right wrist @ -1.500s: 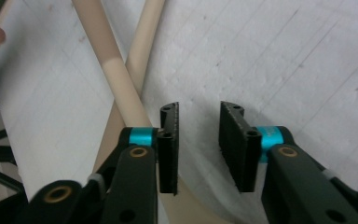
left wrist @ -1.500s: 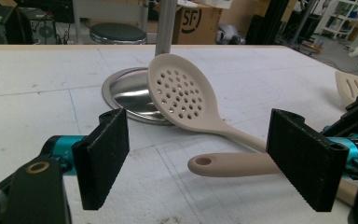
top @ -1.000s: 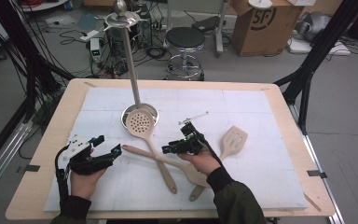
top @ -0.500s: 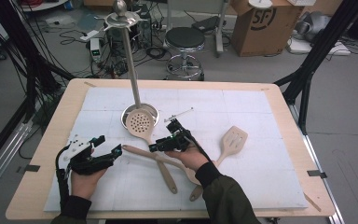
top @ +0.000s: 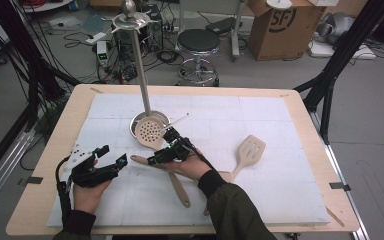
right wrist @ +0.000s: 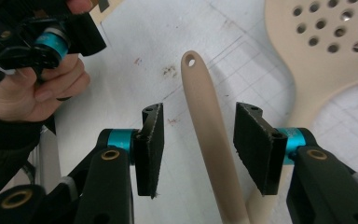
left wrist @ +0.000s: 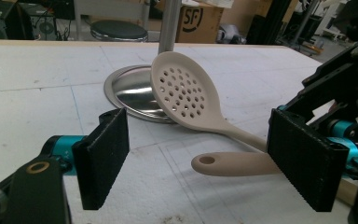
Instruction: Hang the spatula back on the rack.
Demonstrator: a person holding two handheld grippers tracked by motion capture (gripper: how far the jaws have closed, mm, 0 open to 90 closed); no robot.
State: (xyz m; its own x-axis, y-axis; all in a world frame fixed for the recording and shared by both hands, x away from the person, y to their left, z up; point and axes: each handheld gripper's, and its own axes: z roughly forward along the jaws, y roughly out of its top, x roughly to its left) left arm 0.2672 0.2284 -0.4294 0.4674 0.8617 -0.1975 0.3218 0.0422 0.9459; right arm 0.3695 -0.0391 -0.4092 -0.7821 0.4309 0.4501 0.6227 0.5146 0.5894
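Straddling a smooth beige handle (right wrist: pixel 209 140), ribbed black pads (right wrist: pixel 150 149).

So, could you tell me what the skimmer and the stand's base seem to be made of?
Skimmer: probably plastic or silicone; it is matte, evenly beige, smooth and moulded, with round holes. Base: metal, likely polished steel; it is silvery with mirror-like reflections.
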